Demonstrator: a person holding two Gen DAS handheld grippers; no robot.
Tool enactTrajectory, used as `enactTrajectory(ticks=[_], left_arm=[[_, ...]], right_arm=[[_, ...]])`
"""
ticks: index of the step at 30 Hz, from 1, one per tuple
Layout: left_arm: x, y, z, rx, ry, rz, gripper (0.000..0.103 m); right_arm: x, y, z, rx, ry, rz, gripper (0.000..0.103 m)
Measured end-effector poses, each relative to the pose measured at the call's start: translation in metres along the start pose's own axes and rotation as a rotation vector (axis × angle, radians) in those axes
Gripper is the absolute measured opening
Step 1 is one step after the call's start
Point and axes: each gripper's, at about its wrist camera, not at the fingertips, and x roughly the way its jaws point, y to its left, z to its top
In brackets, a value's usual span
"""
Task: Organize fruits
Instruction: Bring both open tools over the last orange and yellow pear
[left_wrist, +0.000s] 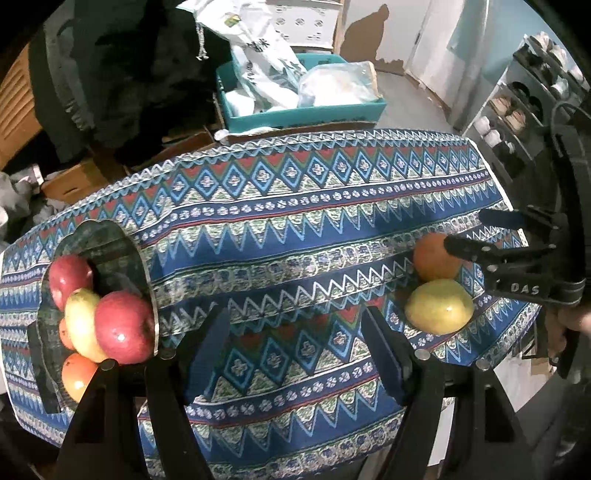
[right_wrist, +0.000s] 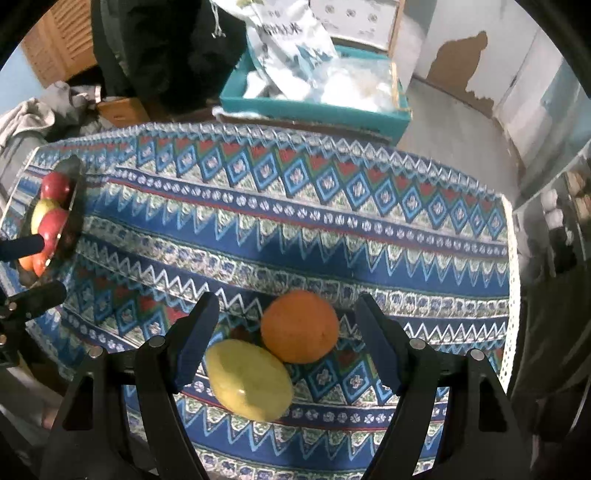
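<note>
1. A table covered by a patterned blue cloth (left_wrist: 295, 229) with zigzag and diamond bands was shown in both wrist views.
2. The left gripper (left_wrist: 295, 332) was seen pointed steeply down over bare cloth, its jaws standing apart with nothing between them.
3. A dark glass plate (left_wrist: 110, 236) was set at the left end of the table; two red apples (left_wrist: 123, 321), a yellow-green fruit (left_wrist: 82, 317) and orange fruits (left_wrist: 77, 373) were piled on it.
4. The right gripper (right_wrist: 286, 332) was held over the right end of the table, jaws apart; an orange (right_wrist: 300, 325) and a yellow fruit (right_wrist: 248, 380) lay on the cloth between its fingers, touched by neither pad.
5. The orange and the yellow fruit were seen touching each other, the orange on the far side and the yellow fruit on the near side.
6. In the left wrist view, the letters "DAS" were read in white on the body of the right gripper, beside the same two fruits.
7. A teal box (right_wrist: 314, 107) holding white plastic bags (right_wrist: 288, 37) was placed beyond the far edge of the table; dark print was visible on one bag, but it could not be read.
8. Shelves (left_wrist: 517, 110) bearing cups and bowls were seen at the far right.
</note>
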Motion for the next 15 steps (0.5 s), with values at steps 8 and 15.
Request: enactTrajectory(ticks=[8,15], left_arm=[[0.025,-0.005,0.006,-0.006,0.039,-0.005,0.075],[0.042,-0.009,0.011,-0.007,0.062,-0.022,0.075]], right_arm=[[0.031,-0.012,-0.003,0.046,0.073,0.026,0.077],[0.05,-0.018,-0.002,0.065,0.117,0.034,0.077]])
